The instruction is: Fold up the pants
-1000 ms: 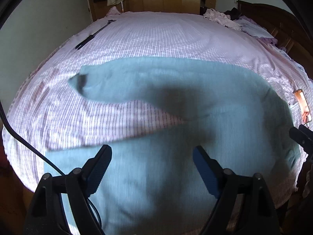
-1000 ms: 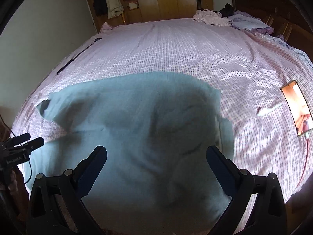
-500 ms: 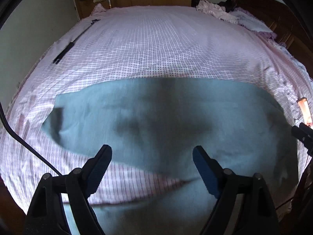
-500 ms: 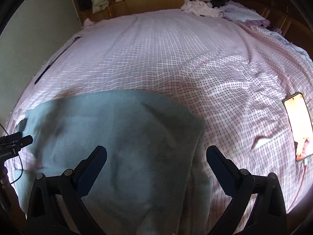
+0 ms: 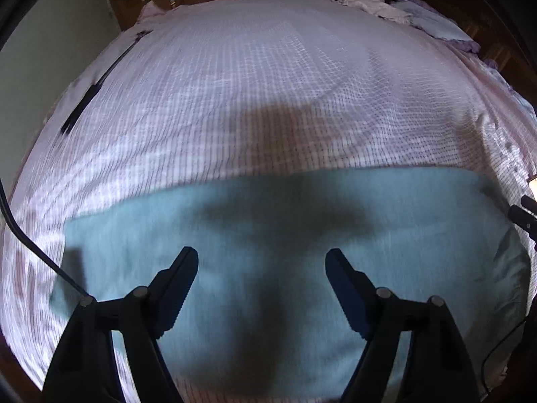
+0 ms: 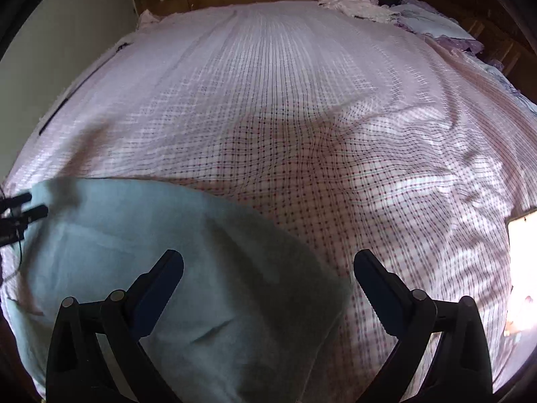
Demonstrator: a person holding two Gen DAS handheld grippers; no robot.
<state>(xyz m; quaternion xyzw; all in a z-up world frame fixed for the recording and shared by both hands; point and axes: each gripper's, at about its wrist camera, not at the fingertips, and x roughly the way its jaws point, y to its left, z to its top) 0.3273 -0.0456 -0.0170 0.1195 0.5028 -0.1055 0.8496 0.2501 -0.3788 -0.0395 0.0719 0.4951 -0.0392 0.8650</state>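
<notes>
The pants (image 5: pixel 302 268) lie flat on the bed (image 5: pixel 268 100), filling the lower half of the left view and the lower left of the right view. The left tongs (image 5: pixel 261 273) hang over them, wide but closing, gripping nothing; the right tongs (image 6: pixel 268 268) gape empty above the pants' right edge.

One pair of light blue pants (image 5: pixel 285 268) lies on one bed (image 5: pixel 268 100) with a checked sheet. Two grippers show, the left gripper (image 5: pixel 260 288) and right gripper (image 6: pixel 268 288), with two fingers (image 6: pixel 161 285) each. One phone (image 6: pixel 523 235) and one long black rod (image 5: pixel 97 84) also lie on the bed.
</notes>
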